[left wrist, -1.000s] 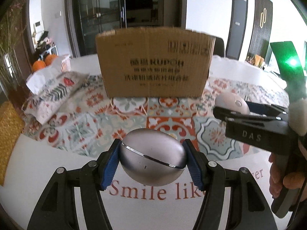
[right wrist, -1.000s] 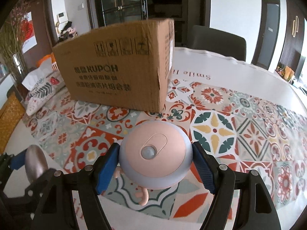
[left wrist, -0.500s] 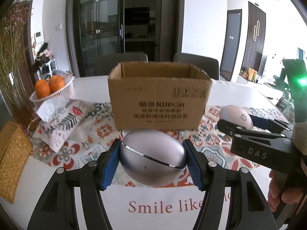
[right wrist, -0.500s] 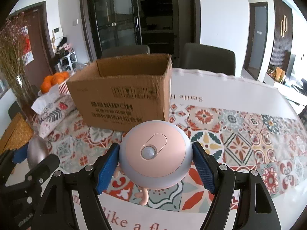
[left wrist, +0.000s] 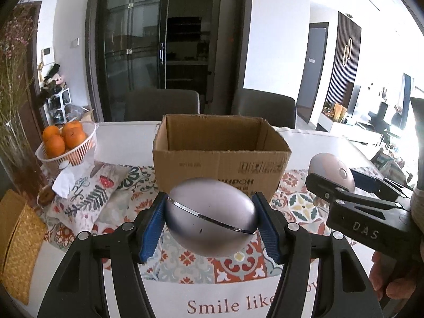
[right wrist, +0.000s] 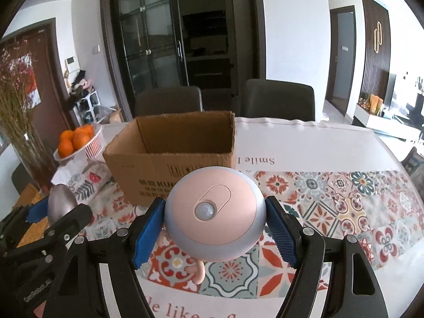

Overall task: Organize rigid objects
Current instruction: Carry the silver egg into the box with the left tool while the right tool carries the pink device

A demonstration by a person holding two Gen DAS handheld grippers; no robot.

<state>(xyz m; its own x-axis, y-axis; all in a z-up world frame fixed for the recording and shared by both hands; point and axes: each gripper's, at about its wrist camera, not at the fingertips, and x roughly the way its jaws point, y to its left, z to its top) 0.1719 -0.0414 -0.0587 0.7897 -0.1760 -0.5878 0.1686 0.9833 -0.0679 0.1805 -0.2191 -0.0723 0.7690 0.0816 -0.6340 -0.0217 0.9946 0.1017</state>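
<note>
A smooth silver egg-shaped case with a chrome seam (left wrist: 210, 216) sits clenched between the blue pads of the left gripper (left wrist: 210, 225), held in the air in front of the open brown cardboard box (left wrist: 221, 159) and not quite up to its rim. Beside it, to the right, a round pink-and-grey domed gadget with a small sensor lens on its face (right wrist: 214, 214) is grasped just as firmly by the right gripper (right wrist: 214, 232), a little pink foot or stalk hanging under it. Both tongs are closed on their loads; neither has let go.

So the picking-up looks done for these two pieces, and the putting-away is not. The box stands on the patterned tile-print table runner (right wrist: 344, 206) with its mouth open toward both grippers, and what I can see of its inside walls is bare cardboard; the floor of it is hidden from here, so I cannot say whether anything already lies there. My guess is that both items are meant for that box and still have to be carried over its near wall and set down.

Left of the box lie a floral fabric tissue pouch (left wrist: 87, 198) and a white basket of oranges (left wrist: 66, 143). No other loose hard object shows on the table near the box, so these two may be the last.
</note>
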